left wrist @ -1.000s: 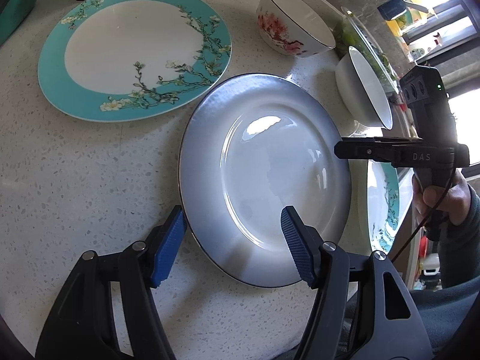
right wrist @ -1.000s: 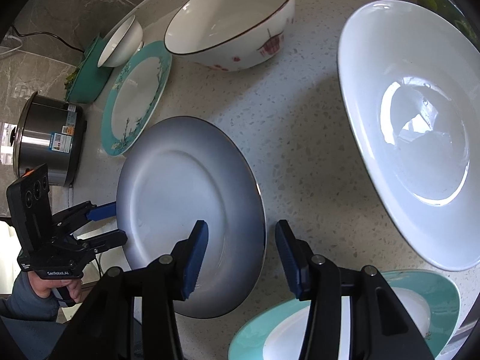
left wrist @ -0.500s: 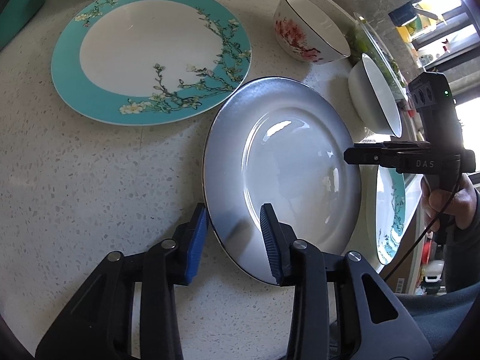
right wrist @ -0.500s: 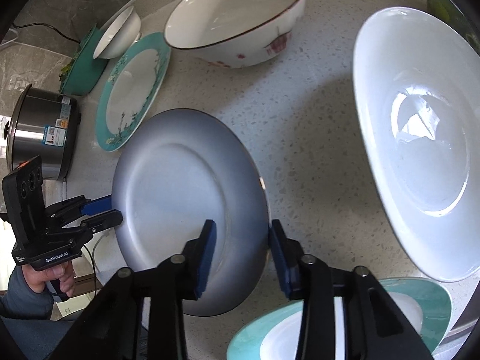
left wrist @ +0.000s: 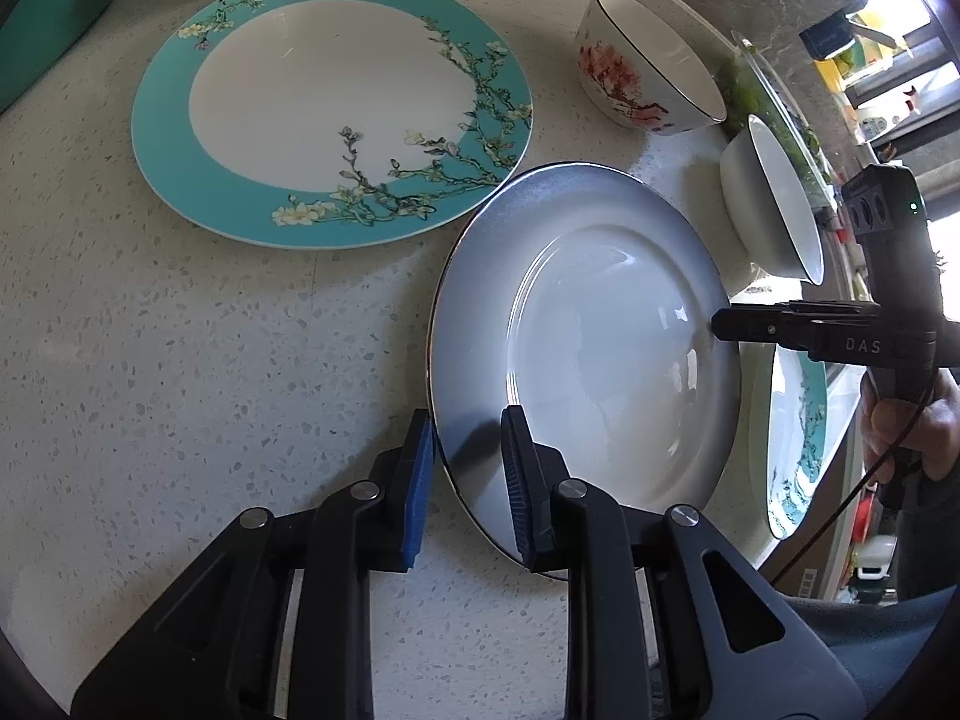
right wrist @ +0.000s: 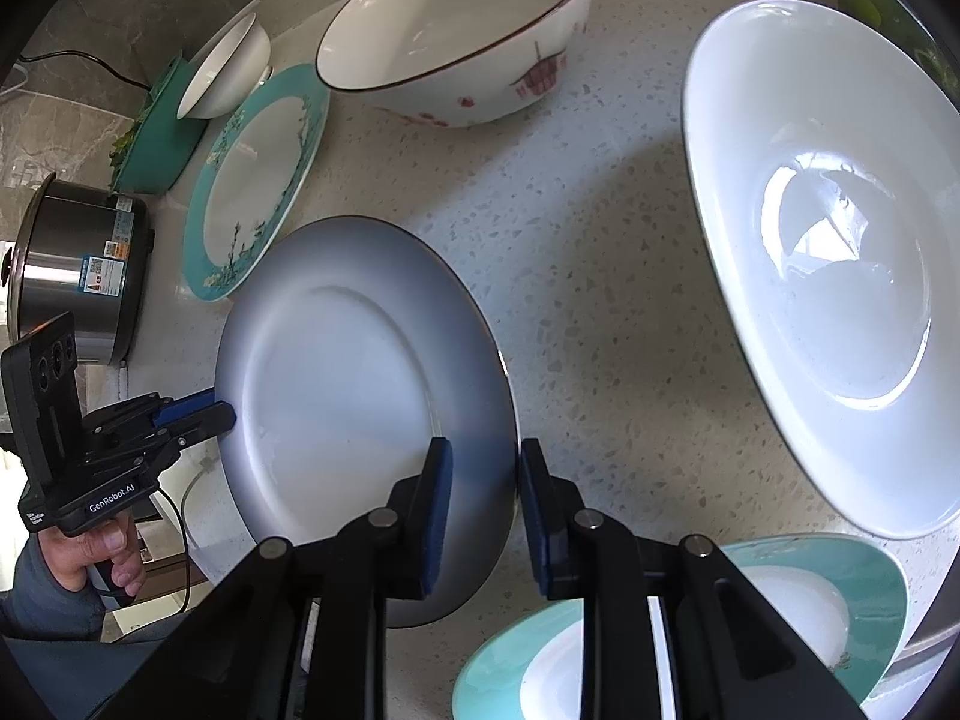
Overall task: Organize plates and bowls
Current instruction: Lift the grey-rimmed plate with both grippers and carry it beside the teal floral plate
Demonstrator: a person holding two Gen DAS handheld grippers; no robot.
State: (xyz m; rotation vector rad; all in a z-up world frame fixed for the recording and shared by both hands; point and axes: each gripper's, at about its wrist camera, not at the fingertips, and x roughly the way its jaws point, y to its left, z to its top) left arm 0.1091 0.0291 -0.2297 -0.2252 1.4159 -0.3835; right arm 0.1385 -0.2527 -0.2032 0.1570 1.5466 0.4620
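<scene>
A grey plate (left wrist: pixel 600 360) (right wrist: pixel 348 396) with a pale centre lies on the speckled counter (left wrist: pixel 180 360). My left gripper (left wrist: pixel 468 420) (right wrist: pixel 225 414) has its jaws closing over the plate's near left rim, one blue pad under the edge and one on top. On the opposite rim my right gripper (right wrist: pixel 485 447) (left wrist: pixel 717 324) is closing the same way, with its pads against the edge. A teal-rimmed blossom plate (left wrist: pixel 336 108) (right wrist: pixel 258 174) lies just beyond the grey one. A floral bowl (left wrist: pixel 648 78) (right wrist: pixel 456 30) and a wide white bowl (left wrist: pixel 774 204) (right wrist: pixel 840 300) stand nearby.
A second teal plate (left wrist: pixel 798 444) (right wrist: pixel 690 630) sits at the counter's edge by my right gripper. A small white bowl (right wrist: pixel 228 66) and a teal dish (right wrist: pixel 162 144) stand at the back. A steel rice cooker (right wrist: pixel 78 264) is at the far left. A hand (right wrist: pixel 90 552) holds each gripper's handle.
Both grippers' jaws have narrowed from wide apart to tight around the grey plate's opposite rims. The left camera has shifted slightly towards the left of the plate.
</scene>
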